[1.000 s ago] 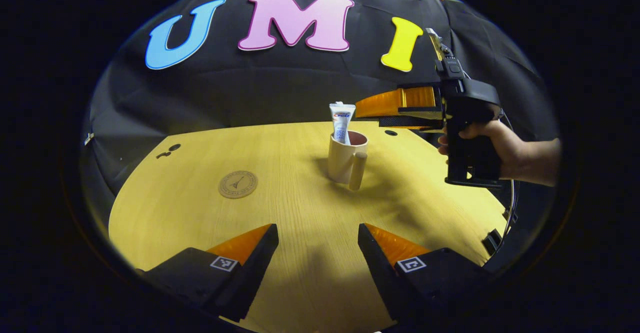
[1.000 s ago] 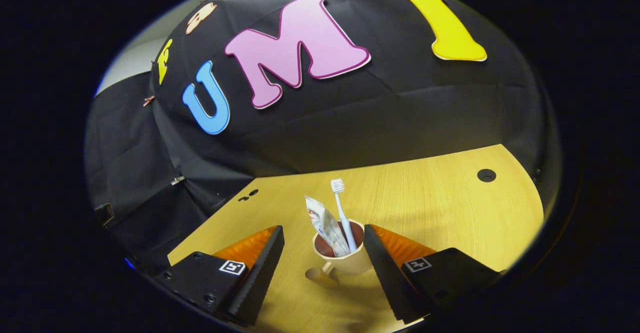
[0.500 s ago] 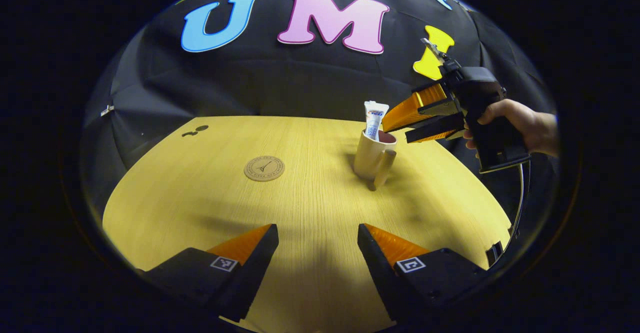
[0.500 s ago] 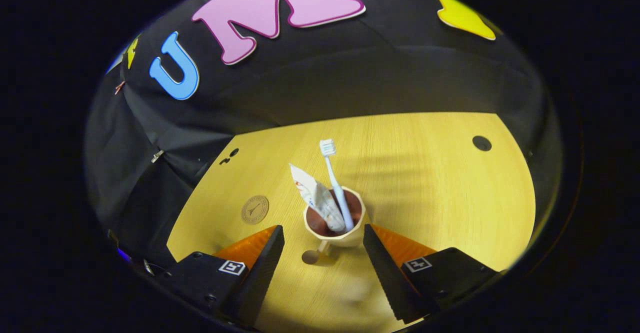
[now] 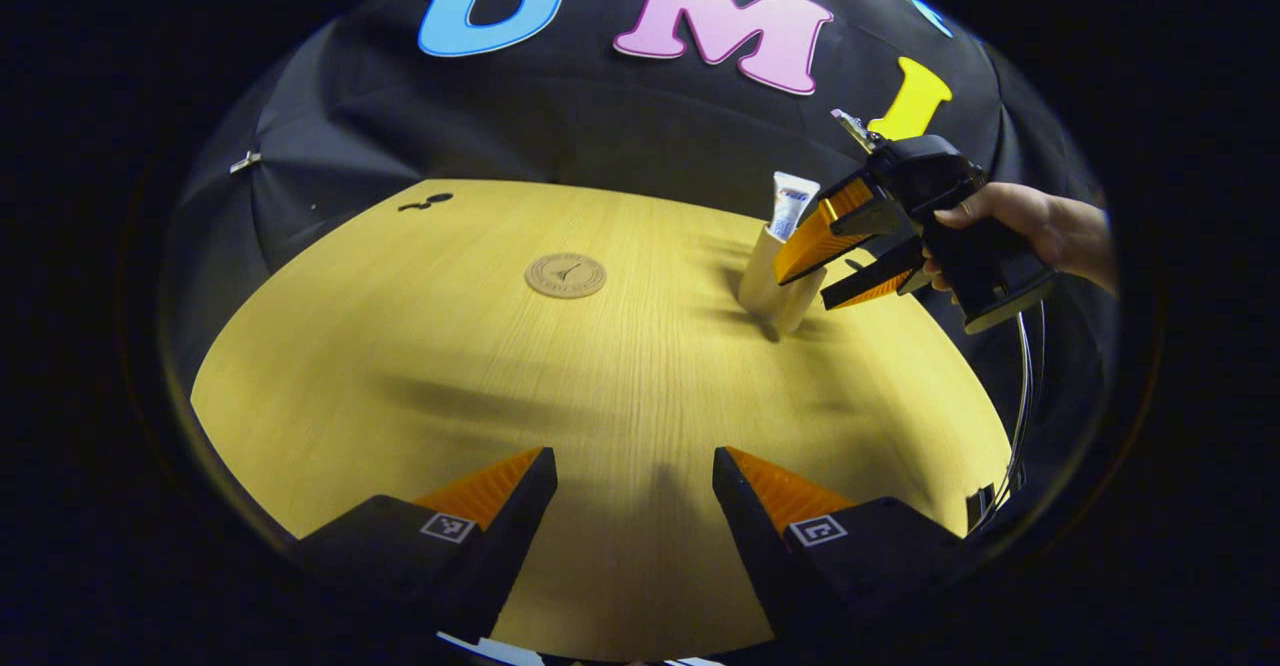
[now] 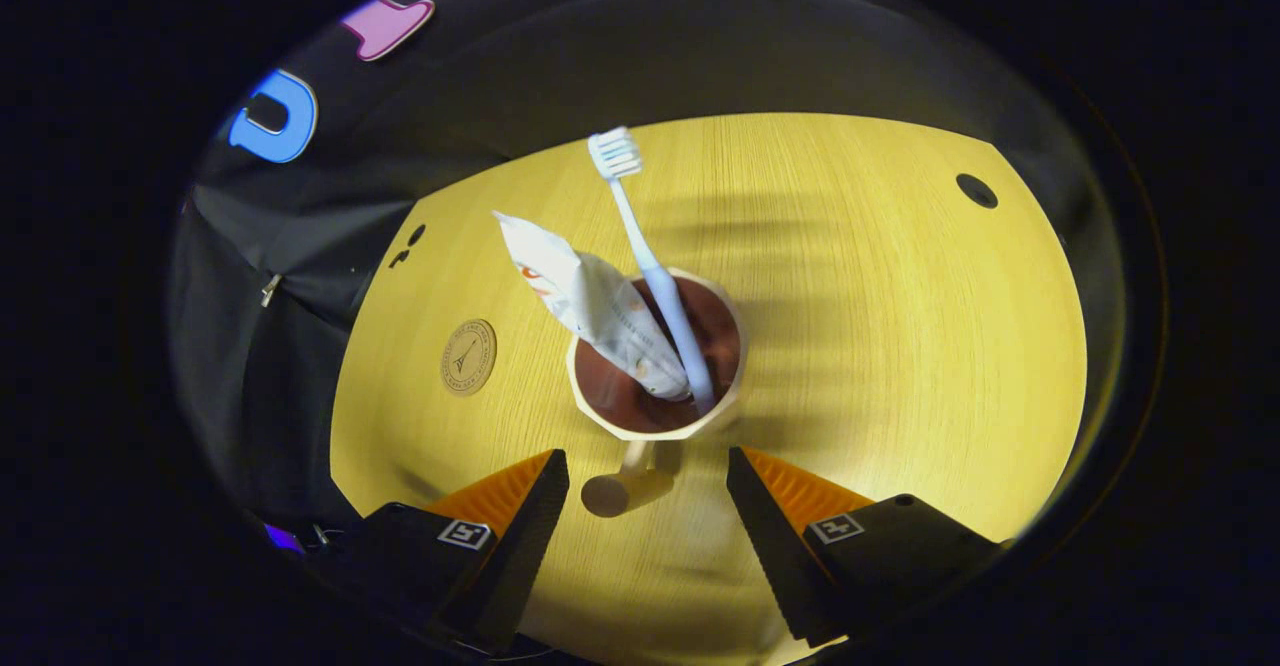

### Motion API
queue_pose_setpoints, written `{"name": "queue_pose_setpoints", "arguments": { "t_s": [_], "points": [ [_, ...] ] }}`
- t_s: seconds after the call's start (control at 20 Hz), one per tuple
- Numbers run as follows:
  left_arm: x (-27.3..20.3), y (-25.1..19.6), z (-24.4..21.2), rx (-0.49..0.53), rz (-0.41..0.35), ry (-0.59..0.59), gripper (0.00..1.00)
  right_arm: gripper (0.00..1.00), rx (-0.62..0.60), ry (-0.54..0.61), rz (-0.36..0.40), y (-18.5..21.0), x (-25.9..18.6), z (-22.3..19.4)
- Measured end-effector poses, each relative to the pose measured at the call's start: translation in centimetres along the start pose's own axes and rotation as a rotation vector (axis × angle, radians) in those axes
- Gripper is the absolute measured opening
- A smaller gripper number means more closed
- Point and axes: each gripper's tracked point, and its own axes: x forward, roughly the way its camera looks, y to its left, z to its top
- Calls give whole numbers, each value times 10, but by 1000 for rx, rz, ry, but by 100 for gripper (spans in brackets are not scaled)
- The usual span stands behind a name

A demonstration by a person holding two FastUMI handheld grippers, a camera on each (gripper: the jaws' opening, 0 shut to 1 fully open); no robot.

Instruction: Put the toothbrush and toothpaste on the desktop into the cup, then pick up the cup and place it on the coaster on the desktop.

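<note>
The cup stands on the table, well in from its edges, with the toothbrush and the toothpaste leaning in it. Its handle points between the right tongs, whose fingers are apart and hang over it. The coaster lies bare, apart from the cup, toward the far edge. The left tongs are spread wide over the near edge, holding nothing.

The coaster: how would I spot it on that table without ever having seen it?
Start at the yellow wooden desktop. Left of the cup holding the toothbrush and toothpaste lies the coaster, apart from it. It is the one flat brown disc, stamped with a small tower.
</note>
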Motion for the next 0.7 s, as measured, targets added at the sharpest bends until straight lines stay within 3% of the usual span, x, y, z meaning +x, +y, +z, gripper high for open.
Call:
{"name": "queue_pose_setpoints", "arguments": {
  "t_s": [0.3, 0.35, 0.4, 0.55, 0.6, 0.65, 0.7],
  "points": [
    [-11, 23, -2, 22, 5, 34, 98, 98, 22, 72, -80, -2, 18, -10],
    [-12, 26, 0, 29, 1, 37, 98, 90, 22, 69, -95, -3, 19, -9],
    [-13, 30, 0, 34, -2, 39, 98, 98, 25, 66, -110, -3, 20, -6],
    [-18, 38, -2, 47, -13, 53, 98, 96, 33, 82, -146, -5, 26, -8],
    [-19, 41, -3, 51, -15, 56, 98, 95, 26, 88, -168, -9, 27, -10],
    [-21, 44, -5, 55, -14, 60, 98, 87, 20, 96, -184, -11, 27, -12],
    [-24, 47, -7, 58, -14, 64, 98, 94, 16, 102, -203, -14, 28, -14]
  ]
}}
